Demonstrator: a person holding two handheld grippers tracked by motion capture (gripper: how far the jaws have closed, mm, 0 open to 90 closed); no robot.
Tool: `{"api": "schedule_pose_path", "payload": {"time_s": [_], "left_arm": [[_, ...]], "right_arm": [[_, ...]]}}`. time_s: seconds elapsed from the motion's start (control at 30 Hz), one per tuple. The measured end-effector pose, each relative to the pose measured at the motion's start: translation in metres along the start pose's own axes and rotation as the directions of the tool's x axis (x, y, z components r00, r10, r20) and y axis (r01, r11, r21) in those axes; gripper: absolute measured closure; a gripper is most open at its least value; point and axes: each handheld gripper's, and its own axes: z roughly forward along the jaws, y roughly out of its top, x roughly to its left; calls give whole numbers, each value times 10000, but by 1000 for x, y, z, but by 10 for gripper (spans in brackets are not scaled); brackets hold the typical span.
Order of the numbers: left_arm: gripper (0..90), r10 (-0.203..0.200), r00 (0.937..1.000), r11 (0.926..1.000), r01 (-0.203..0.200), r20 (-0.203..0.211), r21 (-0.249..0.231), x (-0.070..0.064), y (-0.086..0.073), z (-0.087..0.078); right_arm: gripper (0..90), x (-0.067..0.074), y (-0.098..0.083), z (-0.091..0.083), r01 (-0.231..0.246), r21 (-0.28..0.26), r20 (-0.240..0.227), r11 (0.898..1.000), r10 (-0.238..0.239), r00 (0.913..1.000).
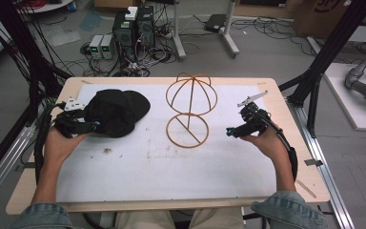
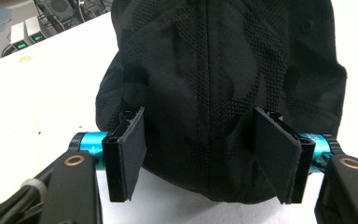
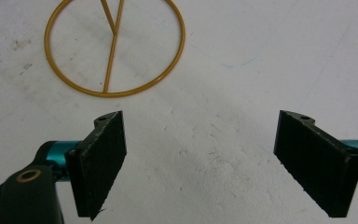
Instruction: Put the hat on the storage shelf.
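Black cap (image 1: 116, 112) lies soft and light at the counter's (image 1: 171, 162) left, its rear edge between the left hand-held gripper's (image 2: 205, 156) part-open jaws, unpinched; right hand-held gripper (image 3: 214, 158) gapes wide, empty.

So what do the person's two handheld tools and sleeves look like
Both tools are black, with flat black pads on turquoise metal fittings and brass-coloured pivot rivets. The left tool trails a thick black cable bundle and carries a white block on top. The right tool bears a grey three-cornered plate and a black cable. The sleeves are blue denim.
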Motion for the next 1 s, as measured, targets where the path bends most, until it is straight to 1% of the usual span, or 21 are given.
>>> {"api": "schedule_pose_path", "payload": {"time_s": [0.13,0.2,0.23,0.27,0.3,0.33,0.4,0.43,0.47,0.5,0.6,0.67,0.7,0.77,0.8,0.87,0.9,0.93,1.0], "left_arm": [[387,97,9999,9999,-97,-67,83,-2,-1,3],[424,146,9999,9998,-145,-58,111,-2,-1,4],[424,150,9999,9998,-149,-23,128,-2,-1,4],[458,145,9999,9998,-144,-45,120,-2,-2,5],[466,145,9999,9998,-144,-45,120,-2,-2,5],[491,90,10000,9999,-90,30,107,-1,-2,5],[519,73,10000,9999,-74,44,114,-1,-3,6],[519,41,9999,9999,-42,93,108,0,-4,6],[538,44,9999,9999,-45,125,139,0,-4,6],[577,45,9998,9999,-48,197,154,0,-4,6],[629,23,9997,9999,-28,243,171,0,-4,7],[669,46,9994,9999,-51,333,151,-1,-4,7],[669,81,9992,9999,-86,389,122,-1,-4,7],[729,203,9985,9997,-209,506,111,-1,-4,7],[736,203,9985,9997,-209,506,111,-1,-4,7],[755,168,9978,9998,-176,643,118,-1,-5,7],[777,168,9978,9998,-176,643,118,-1,-5,7],[777,210,9971,9997,-217,737,92,-1,-5,7],[808,260,9965,9997,-259,794,-26,-1,-6,6]], "right_arm": [[165,0,-1,0,-23,34,-7,10000,23,10000],[165,0,-1,0,2,35,-29,10000,-2,10000],[165,0,-1,0,2,35,-29,10000,-2,10000],[165,0,-1,0,-18,30,-25,10000,18,10000],[165,0,-1,0,-18,30,-25,10000,18,10000],[165,-1,-2,0,-68,34,-26,10000,68,10000],[165,-1,-2,0,-78,27,-14,10000,78,10000],[165,-1,-2,0,-39,17,-12,10000,39,10000],[165,-1,-2,0,-48,3,-34,10000,48,10000],[165,-2,-2,-1,-63,9,5,10000,63,10000],[165,-2,-2,0,-67,6,-2,10000,67,10000],[165,-2,-2,0,-85,34,-23,10000,85,10000],[165,-2,-2,0,-85,34,-23,10000,85,10000],[165,-2,-3,1,-61,48,-41,10000,61,10000],[165,-2,-3,1,-50,58,-41,10000,50,10000],[165,-2,-3,1,-50,75,-61,10000,50,10000],[165,-2,-3,1,-50,75,-61,10000,50,10000],[165,-2,-3,0,-58,62,-74,10000,59,10000],[165,-2,-3,0,-54,49,-56,10000,54,10000]]}}
